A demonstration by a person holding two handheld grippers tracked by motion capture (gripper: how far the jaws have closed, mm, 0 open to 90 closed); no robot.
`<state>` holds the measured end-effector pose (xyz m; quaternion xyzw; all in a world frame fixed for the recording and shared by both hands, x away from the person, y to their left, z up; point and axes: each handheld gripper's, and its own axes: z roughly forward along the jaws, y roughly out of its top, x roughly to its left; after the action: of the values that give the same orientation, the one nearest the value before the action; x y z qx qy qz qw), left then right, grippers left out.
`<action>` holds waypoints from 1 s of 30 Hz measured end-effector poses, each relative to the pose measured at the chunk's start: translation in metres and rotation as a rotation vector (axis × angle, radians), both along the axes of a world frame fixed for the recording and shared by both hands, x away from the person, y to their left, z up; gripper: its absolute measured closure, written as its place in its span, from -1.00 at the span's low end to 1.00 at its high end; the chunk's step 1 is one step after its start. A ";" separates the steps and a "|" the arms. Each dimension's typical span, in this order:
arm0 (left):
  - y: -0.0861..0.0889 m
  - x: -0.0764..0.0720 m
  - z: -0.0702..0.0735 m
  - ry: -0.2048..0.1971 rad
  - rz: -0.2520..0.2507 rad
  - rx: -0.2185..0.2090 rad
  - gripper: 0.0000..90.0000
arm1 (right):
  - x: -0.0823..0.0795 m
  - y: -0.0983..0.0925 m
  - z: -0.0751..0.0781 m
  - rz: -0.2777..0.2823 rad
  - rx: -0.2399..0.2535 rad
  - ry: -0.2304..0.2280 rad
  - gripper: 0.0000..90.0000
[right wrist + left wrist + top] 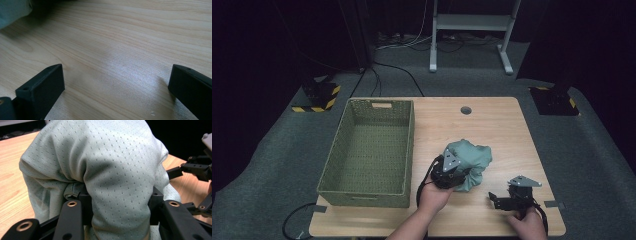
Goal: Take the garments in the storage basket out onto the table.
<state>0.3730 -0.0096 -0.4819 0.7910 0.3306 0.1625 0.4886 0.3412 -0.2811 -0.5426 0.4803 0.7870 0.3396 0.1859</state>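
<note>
One green woven basket (371,152) sat empty at the left of the wooden surface (492,125). Just right of it, one crumpled pale-green cloth (472,157) lay mid-surface, with the left gripper (451,176) and its fingers clamped on a thick fold of it. Likely step: lifting the cloth toward the basket; best to keep the pinch deep and raise it clear of the rim. At far right, the right gripper (497,199) rested on the surface, fingers wide, holding nothing. Two grippers in all.
</note>
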 end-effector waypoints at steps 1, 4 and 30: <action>-0.001 0.001 -0.002 0.004 0.003 0.007 0.22 | 0.000 0.000 0.000 -0.001 0.000 0.000 -1.00; -0.001 0.002 -0.006 0.017 0.009 0.020 0.21 | 0.000 0.000 0.000 -0.003 -0.001 0.000 -1.00; -0.002 0.010 -0.032 0.111 0.020 0.084 0.17 | 0.000 -0.001 0.000 -0.006 0.013 0.001 -1.00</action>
<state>0.3825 -0.0112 -0.5136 0.8152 0.3579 0.1368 0.4343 0.3413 -0.2823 -0.5425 0.4841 0.7834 0.3440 0.1832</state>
